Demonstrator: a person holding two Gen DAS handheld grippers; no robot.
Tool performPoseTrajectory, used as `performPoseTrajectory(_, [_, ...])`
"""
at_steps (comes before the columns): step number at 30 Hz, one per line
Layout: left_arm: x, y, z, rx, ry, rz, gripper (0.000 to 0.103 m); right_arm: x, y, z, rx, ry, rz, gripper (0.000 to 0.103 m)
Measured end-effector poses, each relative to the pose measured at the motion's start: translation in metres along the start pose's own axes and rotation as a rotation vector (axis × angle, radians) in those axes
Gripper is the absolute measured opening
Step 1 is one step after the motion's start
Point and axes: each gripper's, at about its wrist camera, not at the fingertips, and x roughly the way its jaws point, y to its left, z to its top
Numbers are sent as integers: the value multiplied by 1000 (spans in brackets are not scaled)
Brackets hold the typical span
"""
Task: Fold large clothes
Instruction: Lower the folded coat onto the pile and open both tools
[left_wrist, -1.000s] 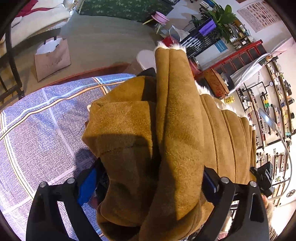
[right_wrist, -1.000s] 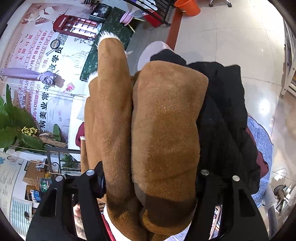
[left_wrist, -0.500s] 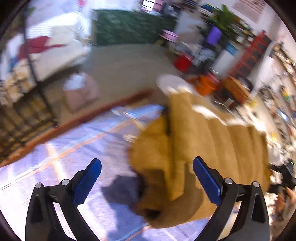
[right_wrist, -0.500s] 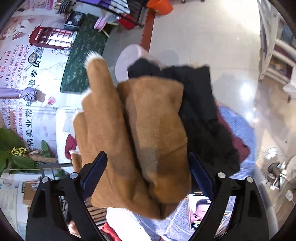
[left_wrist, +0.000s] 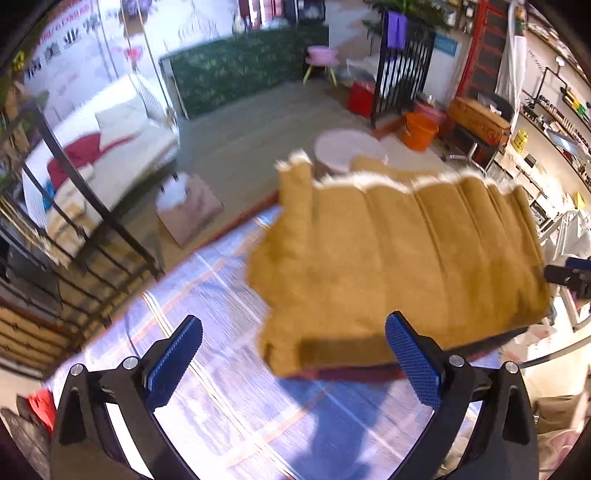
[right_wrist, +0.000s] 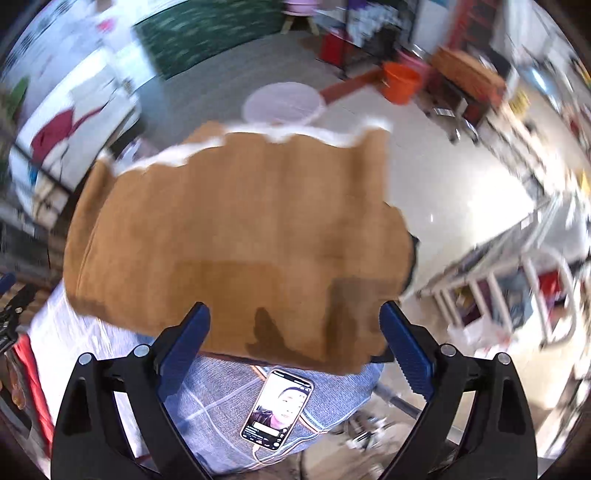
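The folded tan coat (left_wrist: 399, 266) is lying on the blue patterned cloth (left_wrist: 207, 332), white fleece trim along its far edge. Above its near edge, the left gripper (left_wrist: 293, 356) is hanging spread and empty; the right gripper (right_wrist: 295, 341), jaws just opening, is gaping empty. A phone (right_wrist: 277, 410) is lying nearer than the coat.

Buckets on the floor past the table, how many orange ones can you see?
1. The orange bucket stands on the floor beyond the folded brown coat, beside the black railing. Others may be hidden.
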Motion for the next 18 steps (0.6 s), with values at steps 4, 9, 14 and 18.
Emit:
performPoseTrajectory(4, [-5, -24, -6, 15, 5, -7, 97, -10, 22, -2, -54, 2, -7, 92])
performPoseTrajectory(9, [-12, -48, -16, 63, 8, 68, 97, -20, 38, -4, -89, 8, -23, 92])
performPoseTrajectory(14, [-9, -67, -20, 59, 26, 175, 97, -17, 45, -8, -112, 18, -36, 92])
performPoseTrajectory(18, [-1, -61, -19, 45, 82, 133, 97, -14, 51, -10, -131, 22, -60, 92])
